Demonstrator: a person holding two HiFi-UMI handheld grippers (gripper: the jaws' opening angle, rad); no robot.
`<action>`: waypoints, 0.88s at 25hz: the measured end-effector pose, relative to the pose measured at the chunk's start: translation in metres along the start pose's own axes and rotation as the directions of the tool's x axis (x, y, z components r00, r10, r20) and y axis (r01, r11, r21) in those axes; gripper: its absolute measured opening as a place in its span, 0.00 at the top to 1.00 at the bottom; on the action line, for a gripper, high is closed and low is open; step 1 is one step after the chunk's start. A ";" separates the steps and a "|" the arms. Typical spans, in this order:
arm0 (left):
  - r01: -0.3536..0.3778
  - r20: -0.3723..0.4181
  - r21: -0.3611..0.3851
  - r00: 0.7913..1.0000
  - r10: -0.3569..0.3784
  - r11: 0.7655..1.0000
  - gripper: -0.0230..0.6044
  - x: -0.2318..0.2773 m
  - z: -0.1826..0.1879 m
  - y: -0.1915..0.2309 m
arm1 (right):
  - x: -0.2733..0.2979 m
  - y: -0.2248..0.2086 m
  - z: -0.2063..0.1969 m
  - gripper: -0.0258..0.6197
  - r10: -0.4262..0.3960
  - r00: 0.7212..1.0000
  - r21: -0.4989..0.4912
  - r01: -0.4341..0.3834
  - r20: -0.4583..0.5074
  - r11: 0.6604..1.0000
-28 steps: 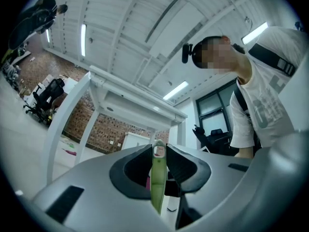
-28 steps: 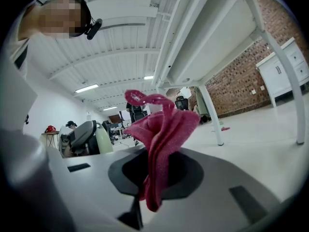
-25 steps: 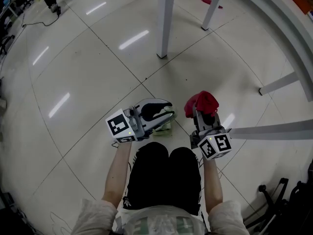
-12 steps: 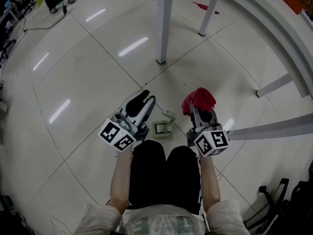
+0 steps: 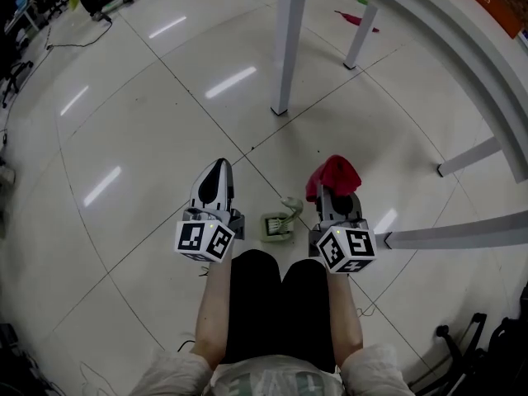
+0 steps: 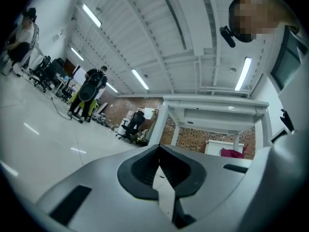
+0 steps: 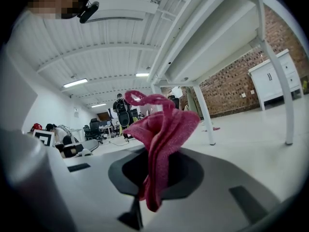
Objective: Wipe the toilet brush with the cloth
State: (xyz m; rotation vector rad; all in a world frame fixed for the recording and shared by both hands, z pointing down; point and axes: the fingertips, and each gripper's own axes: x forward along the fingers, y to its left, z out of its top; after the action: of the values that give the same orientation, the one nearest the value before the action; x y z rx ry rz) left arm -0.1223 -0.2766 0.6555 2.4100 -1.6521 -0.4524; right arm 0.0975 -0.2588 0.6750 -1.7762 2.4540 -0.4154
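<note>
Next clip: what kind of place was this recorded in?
Probably a large open workspace or lab, not a bathroom: glossy pale tiled floor, white metal-legged tables, black office chairs and a red brick wall in the background.

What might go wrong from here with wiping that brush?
1. The left gripper has just closed its jaws on nothing, while the toilet brush lies loose on the floor between both grippers. Wiped unheld, it would probably just slide away.
2. The right gripper pinches the red cloth by one bunched fold. Hard rubbing may tug it out.
</note>
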 end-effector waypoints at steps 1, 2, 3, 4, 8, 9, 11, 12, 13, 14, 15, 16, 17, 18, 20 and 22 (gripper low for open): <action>0.004 -0.004 0.002 1.000 -0.004 1.000 0.96 0.002 0.003 -0.001 | 0.001 0.000 0.007 0.91 0.002 1.000 0.008 -0.002 0.001 1.000; 0.008 -0.013 0.002 1.000 -0.008 1.000 0.96 0.005 0.010 -0.002 | 0.003 0.001 0.017 0.91 0.002 1.000 0.017 -0.002 0.001 1.000; 0.012 -0.025 0.003 1.000 -0.012 1.000 0.96 0.008 0.020 -0.006 | 0.004 0.003 0.030 0.91 -0.001 1.000 0.024 0.001 -0.002 1.000; 0.016 -0.037 0.004 0.999 -0.016 1.000 0.96 0.013 0.035 -0.011 | 0.005 0.005 0.046 0.91 -0.007 1.000 0.030 0.007 -0.007 1.000; 0.007 -0.061 0.009 0.998 -0.007 1.000 0.96 0.026 0.126 -0.042 | 0.000 0.026 0.124 0.91 -0.036 0.997 0.026 0.038 -0.064 0.999; 0.003 -0.065 0.017 0.998 -0.002 1.000 0.96 0.026 0.156 -0.051 | -0.005 0.038 0.147 0.91 -0.037 0.996 0.018 0.039 -0.083 0.999; 0.006 -0.079 0.032 0.997 -0.003 0.999 0.96 0.025 0.222 -0.074 | -0.019 0.068 0.204 0.91 -0.029 0.993 0.012 0.031 -0.111 0.999; 0.010 -0.087 0.030 0.996 -0.007 0.999 0.96 0.025 0.257 -0.087 | -0.027 0.085 0.237 0.91 -0.023 0.992 0.014 0.025 -0.121 1.000; 0.013 -0.092 0.024 0.996 -0.010 1.000 0.96 0.024 0.293 -0.100 | -0.036 0.102 0.271 0.91 -0.018 0.991 0.016 0.020 -0.129 1.000; 0.014 -0.096 0.019 0.995 -0.012 1.000 0.96 0.024 0.331 -0.116 | -0.044 0.118 0.308 0.91 -0.013 0.991 0.018 0.016 -0.135 1.000; 0.017 -0.101 0.019 0.995 -0.015 1.000 0.96 0.023 0.369 -0.132 | -0.053 0.134 0.344 0.91 -0.011 0.990 0.022 0.014 -0.139 1.000; 0.022 -0.108 0.023 0.994 -0.020 0.999 0.96 0.022 0.406 -0.148 | -0.063 0.150 0.381 0.91 -0.011 0.990 0.028 0.015 -0.138 0.999; 0.033 -0.118 0.025 0.993 -0.030 0.999 0.96 0.021 0.440 -0.164 | -0.073 0.165 0.417 0.91 -0.013 0.991 0.036 0.018 -0.135 0.999; 0.049 -0.130 0.027 0.991 -0.045 0.998 0.96 0.017 0.472 -0.179 | -0.084 0.182 0.449 0.91 -0.014 0.991 0.042 0.019 -0.130 0.999; 0.091 -0.147 0.051 0.986 -0.082 0.995 0.96 0.005 0.524 -0.205 | -0.108 0.215 0.502 0.91 -0.003 0.993 0.032 0.006 -0.115 0.999; 0.123 -0.126 0.063 0.985 -0.114 0.990 0.96 -0.006 0.560 -0.222 | -0.127 0.239 0.536 0.91 0.019 0.997 0.022 -0.018 -0.076 1.000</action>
State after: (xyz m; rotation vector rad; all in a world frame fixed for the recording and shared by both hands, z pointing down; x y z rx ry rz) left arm -0.1263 -0.1789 0.0615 2.5418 -1.5045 -0.2618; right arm 0.0388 -0.1605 0.0854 -1.7600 2.5042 -0.5147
